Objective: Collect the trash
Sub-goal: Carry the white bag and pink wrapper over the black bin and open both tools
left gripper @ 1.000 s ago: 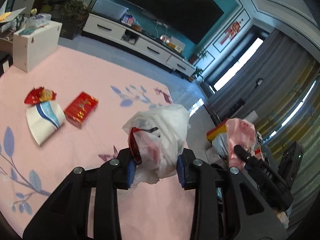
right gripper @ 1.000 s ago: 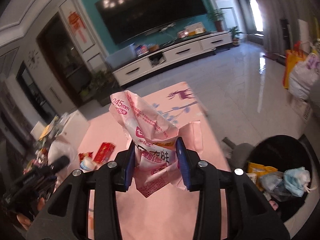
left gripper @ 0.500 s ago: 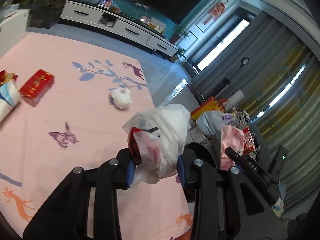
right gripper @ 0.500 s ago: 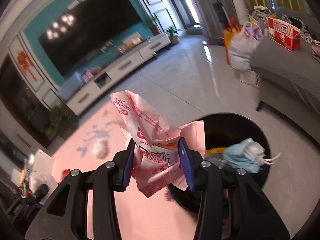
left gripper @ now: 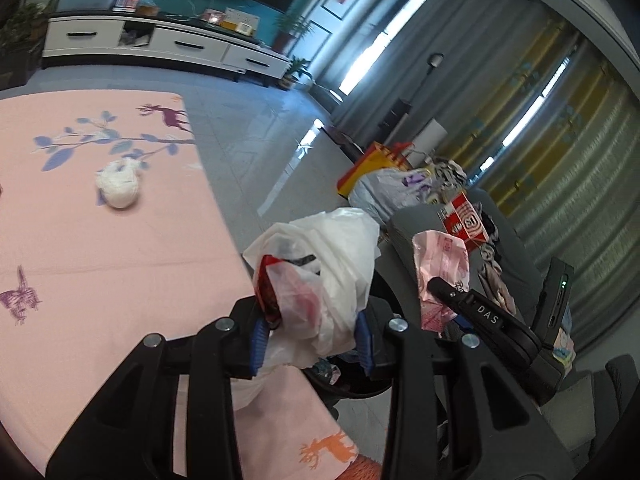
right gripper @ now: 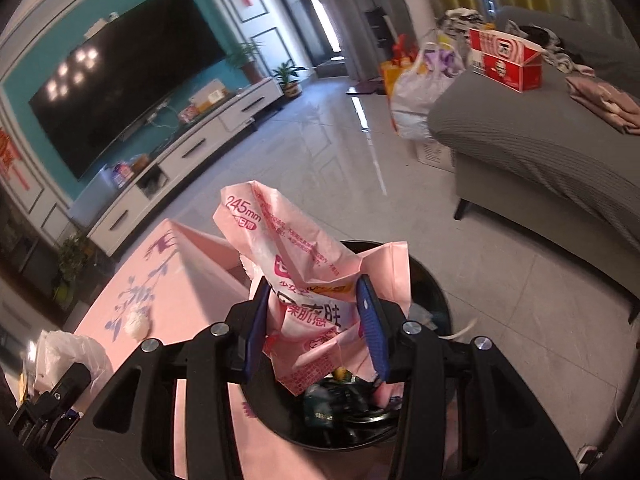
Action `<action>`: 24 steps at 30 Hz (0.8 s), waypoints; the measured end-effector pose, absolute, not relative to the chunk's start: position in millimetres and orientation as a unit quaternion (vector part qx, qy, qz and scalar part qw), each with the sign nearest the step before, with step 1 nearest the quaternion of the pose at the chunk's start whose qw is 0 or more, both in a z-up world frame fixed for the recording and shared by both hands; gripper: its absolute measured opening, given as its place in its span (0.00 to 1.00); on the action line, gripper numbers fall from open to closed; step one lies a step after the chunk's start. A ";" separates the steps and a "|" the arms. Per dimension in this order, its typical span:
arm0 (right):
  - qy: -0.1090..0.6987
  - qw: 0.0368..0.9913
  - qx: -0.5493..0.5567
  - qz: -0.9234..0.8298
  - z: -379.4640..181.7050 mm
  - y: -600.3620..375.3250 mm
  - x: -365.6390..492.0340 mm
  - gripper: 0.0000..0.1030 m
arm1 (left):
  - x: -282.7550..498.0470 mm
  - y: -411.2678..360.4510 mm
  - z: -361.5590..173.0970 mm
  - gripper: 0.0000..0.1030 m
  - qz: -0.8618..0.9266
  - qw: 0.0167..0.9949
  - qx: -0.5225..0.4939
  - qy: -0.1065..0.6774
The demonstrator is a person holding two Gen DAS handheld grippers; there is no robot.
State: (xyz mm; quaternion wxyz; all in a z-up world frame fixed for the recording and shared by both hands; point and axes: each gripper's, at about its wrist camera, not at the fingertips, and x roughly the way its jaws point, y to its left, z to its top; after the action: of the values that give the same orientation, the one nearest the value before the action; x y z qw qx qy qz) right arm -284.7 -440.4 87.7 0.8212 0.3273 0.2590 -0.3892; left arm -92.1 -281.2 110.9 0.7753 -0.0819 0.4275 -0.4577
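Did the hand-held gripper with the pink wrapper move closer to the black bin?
Yes. The right hand-held gripper carried the pink wrapper from over the pink mat toward the black bin; the wrapper now hangs above its opening.

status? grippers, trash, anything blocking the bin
Left gripper shut on white plastic bag. Right gripper shut on pink wrapper, above black bin. Nothing blocking.

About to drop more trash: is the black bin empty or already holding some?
Already holding some: trash shows inside the black bin under the pink wrapper.
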 end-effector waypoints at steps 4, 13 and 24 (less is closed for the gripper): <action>0.262 0.817 0.341 -0.385 79.8 -452.6 -289.8 0.43 | -98.0 -314.0 102.2 0.35 -0.483 0.762 -0.059 0.427; 0.270 0.791 0.383 -0.393 63.5 -477.2 -300.2 0.43 | -109.5 -376.6 70.9 0.35 -0.513 0.734 -0.019 0.445; 0.278 0.786 0.383 -0.397 61.8 -478.1 -296.7 0.45 | -114.7 -402.9 51.1 0.36 -0.516 0.721 0.016 0.462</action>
State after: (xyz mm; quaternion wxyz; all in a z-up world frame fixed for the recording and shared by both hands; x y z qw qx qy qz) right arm -296.7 -478.1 61.8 0.7865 0.3833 0.2775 -0.3968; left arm -114.7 -402.9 51.1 0.7211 0.0163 0.4616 -0.5164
